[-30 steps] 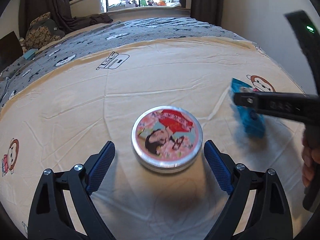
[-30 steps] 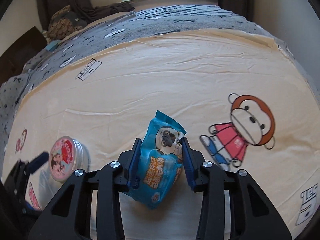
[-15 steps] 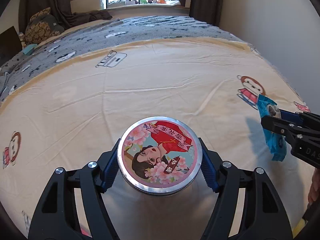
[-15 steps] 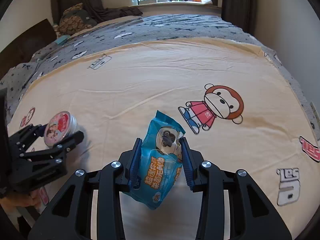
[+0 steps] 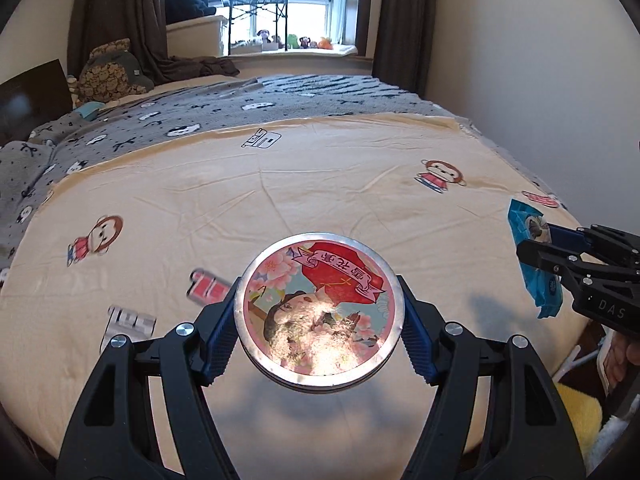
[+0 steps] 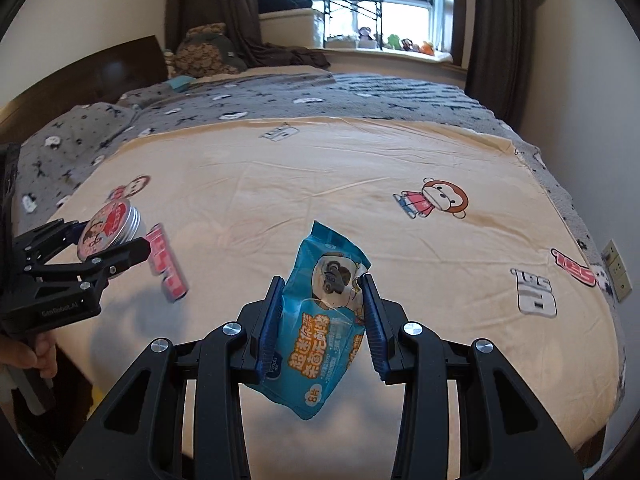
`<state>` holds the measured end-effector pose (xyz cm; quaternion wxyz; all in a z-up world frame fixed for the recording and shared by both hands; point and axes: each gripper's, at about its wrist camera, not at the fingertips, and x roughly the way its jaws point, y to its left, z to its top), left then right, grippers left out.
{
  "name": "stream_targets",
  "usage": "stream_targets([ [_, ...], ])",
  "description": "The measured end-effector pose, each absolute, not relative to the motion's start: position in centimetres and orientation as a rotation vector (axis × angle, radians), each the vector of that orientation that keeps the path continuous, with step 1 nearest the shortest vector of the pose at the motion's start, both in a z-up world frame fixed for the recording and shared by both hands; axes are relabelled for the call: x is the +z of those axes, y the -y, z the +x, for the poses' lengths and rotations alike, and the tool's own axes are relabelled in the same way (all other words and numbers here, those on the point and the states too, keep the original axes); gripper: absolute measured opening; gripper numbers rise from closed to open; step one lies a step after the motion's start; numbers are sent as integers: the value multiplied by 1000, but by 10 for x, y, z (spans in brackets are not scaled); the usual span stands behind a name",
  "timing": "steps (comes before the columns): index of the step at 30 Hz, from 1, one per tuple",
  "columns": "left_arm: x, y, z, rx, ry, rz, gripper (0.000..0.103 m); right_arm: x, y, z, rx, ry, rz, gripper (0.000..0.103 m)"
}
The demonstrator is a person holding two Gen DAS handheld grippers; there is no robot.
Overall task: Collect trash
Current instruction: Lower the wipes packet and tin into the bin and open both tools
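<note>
left tongs (image 5: 318,322): clamped on the round picture-lid tin (image 5: 318,312), pads on opposite sides of its rim, lid flat and facing up, clear of the bed

right tongs (image 6: 318,326): squeezed narrow on the blue wipes pack (image 6: 320,328), its long axis running away from the tongs, also off the bed

what matters next: both hands are full, and no bin shows anywhere

bed sheet (image 6: 360,184): no other loose trash that I can see

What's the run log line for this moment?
left tool: shut on round tin | right tool: shut on blue wipes pack | both held above bed sheet
</note>
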<state>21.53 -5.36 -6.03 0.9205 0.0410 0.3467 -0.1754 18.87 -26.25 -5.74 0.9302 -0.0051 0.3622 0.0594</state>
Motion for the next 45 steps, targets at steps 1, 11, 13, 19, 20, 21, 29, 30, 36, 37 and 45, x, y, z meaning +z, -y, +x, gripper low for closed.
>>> stream_targets([
  [1, -62, 49, 203, -357, -702, 76, 67, -61, 259, 173, 137, -724, -11, 39],
  [11, -107, 24, 89, -367, -715, 65, 67, -108, 226, 71, 198, -722, -3, 39],
  [13, -116, 23, 73, -367, -731, 81, 67, -118, 219, 61, 192, -737, -16, 39],
  [19, -151, 18, 46, -398, -817, 95, 67, -156, 204, 38, 221, -834, 17, 39],
  [20, -158, 18, 43, -396, -833, 101, 67, -161, 201, 35, 224, -845, 16, 39],
  [21, -165, 17, 41, -398, -853, 101, 67, -165, 199, 32, 228, -855, 16, 39],
  [29, -228, 17, 33, -412, -1025, 99, 67, -210, 185, 30, 257, -990, 55, 39],
  [30, -237, 18, 33, -414, -1050, 104, 67, -216, 184, 31, 259, -1007, 58, 39],
  [36, -287, 18, 35, -443, -1228, 82, 67, -256, 181, 38, 262, -1148, 131, 40],
  [37, -293, 19, 36, -447, -1247, 81, 67, -263, 180, 39, 264, -1172, 143, 40],
  [45, -319, 20, 45, -487, -1342, 64, 67, -285, 171, 45, 270, -1248, 156, 42],
])
